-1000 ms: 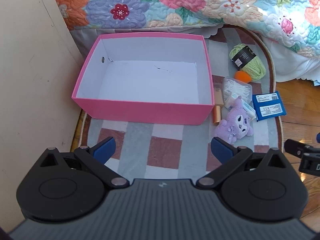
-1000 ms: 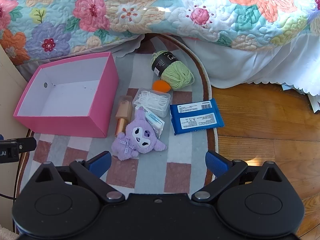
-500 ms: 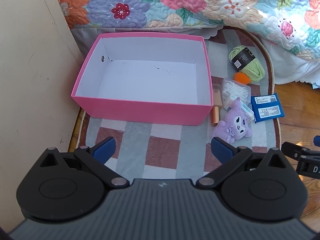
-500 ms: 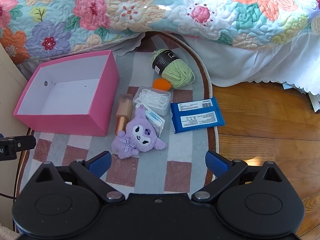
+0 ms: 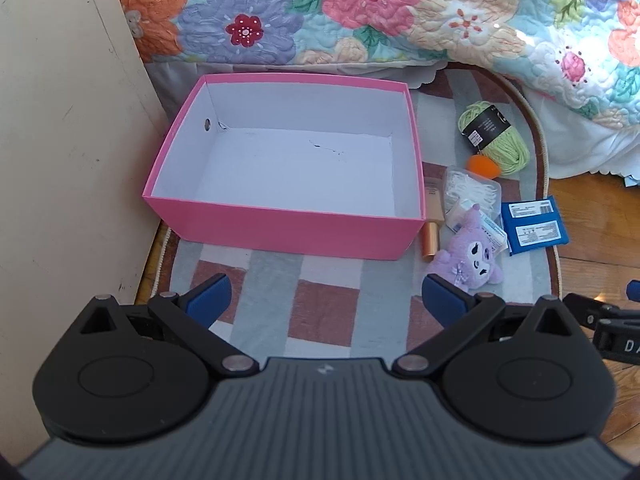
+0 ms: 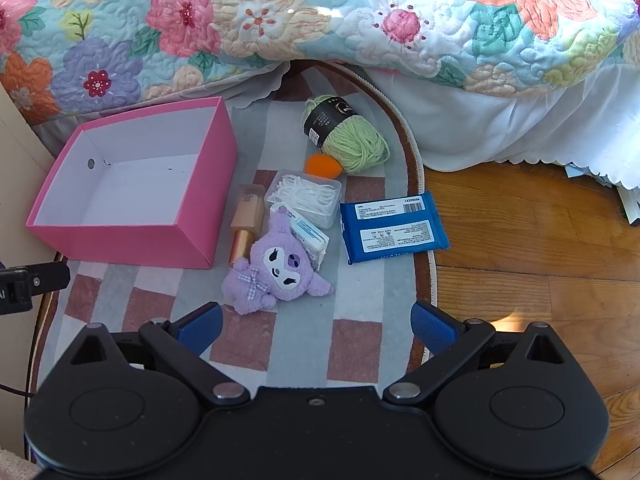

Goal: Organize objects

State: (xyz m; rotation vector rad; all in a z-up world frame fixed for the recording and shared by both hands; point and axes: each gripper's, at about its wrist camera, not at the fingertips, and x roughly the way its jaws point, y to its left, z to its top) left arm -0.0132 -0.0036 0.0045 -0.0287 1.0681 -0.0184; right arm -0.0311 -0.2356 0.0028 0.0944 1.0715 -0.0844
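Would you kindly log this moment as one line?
left gripper: open, idle | right gripper: open, near purple plush | pink box: empty

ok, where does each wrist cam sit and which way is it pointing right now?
Left wrist: on the left gripper, above the checked rug, looking down and forward at the empty pink box; its open blue fingers show, and the other gripper's tip at the right edge.
Right wrist: on the right gripper, further right, facing the purple plush, blue packet and green yarn; its open fingers show.
Shared: box, plush, yarn, packet, rug, floral quilt.
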